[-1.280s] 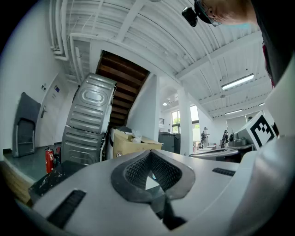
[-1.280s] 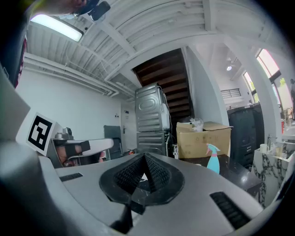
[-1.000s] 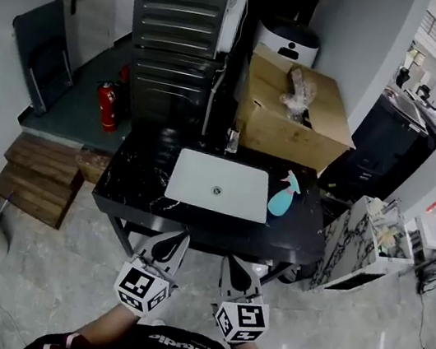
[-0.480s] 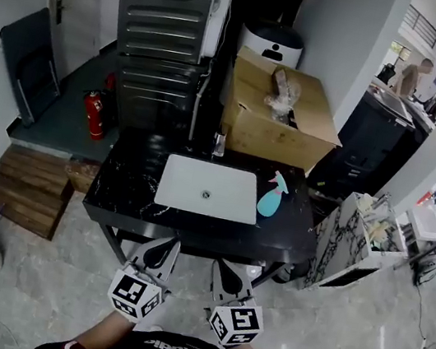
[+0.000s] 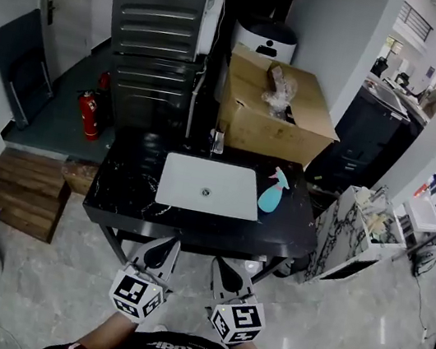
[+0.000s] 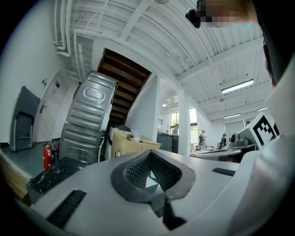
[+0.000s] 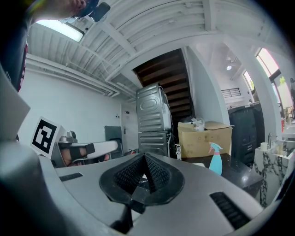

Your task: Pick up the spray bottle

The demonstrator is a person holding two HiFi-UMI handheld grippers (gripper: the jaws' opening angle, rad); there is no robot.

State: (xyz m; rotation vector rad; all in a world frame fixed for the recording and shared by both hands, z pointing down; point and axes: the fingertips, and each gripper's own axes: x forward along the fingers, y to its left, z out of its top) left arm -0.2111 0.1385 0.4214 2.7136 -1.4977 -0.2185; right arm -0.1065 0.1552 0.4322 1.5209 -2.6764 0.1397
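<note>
The black marble table (image 5: pixel 128 187) lies at twelve o'clock, white rectangular sink (image 5: pixel 207 186) in its middle. Your left tool (image 5: pixel 165 245) and right tool (image 5: pixel 226 263) hang short of its near edge, both closed and empty. The turquoise plastic spray bottle (image 5: pixel 272 192) stands at one o'clock, just beside the sink. Open the right tool first; aim for the body below the trigger. Trigger detail is too small to read.

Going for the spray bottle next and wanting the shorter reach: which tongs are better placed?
Right. The spray bottle stands right of the sink, on the side of the right tongs and farther from the left tongs. Both tongs are shut and empty, so the right ones must open first.
</note>
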